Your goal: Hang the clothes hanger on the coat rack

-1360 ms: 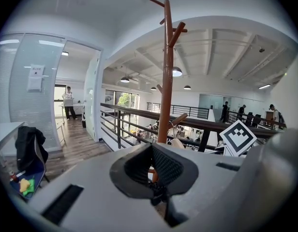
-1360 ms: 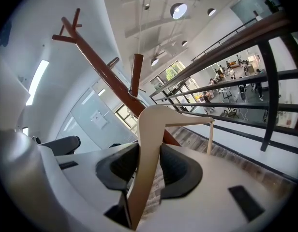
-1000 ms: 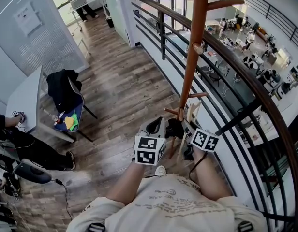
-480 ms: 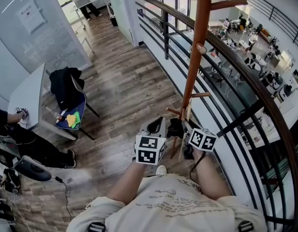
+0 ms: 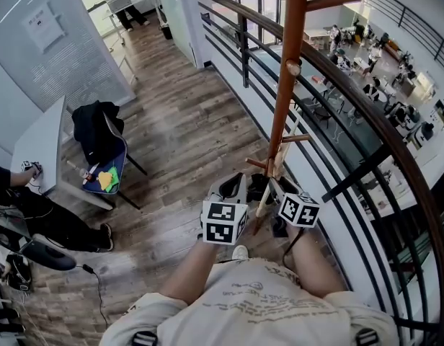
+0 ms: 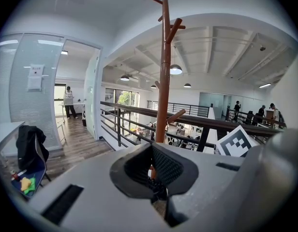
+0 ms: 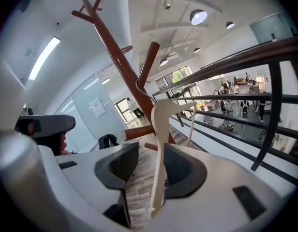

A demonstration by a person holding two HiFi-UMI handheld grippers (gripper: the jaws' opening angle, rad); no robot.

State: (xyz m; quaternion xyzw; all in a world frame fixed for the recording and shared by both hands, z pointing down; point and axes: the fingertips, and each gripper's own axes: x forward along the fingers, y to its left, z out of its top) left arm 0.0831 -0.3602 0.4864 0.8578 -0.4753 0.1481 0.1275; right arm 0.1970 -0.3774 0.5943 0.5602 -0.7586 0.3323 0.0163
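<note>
right hand-held gripper [image 7: 154,170] just opened wide; clothes hanger [image 7: 160,124] loose between jaws, at lower peg [image 7: 137,132] of coat rack [image 7: 117,57]. left hand-held gripper [image 6: 151,170] closed, empty. risk: snag on withdrawal, dragging hanger off.

The tall reddish-brown wooden coat rack [image 5: 283,99] looks smooth and varnished, with a soft sheen. The slim cream hanger [image 7: 161,144] is smooth and matt; whether it is wood or plastic cannot be told. The left claw [image 6: 154,178] has a matt light-grey plastic shell and black ribbed pads [image 6: 171,168] that look rubbery. The grey-brown plank floor [image 5: 179,135] shows streaky wood grain. The dark barred railing [image 5: 242,49] looks like painted metal. A black cloth jacket [image 5: 92,128] is limp and matt.
</note>
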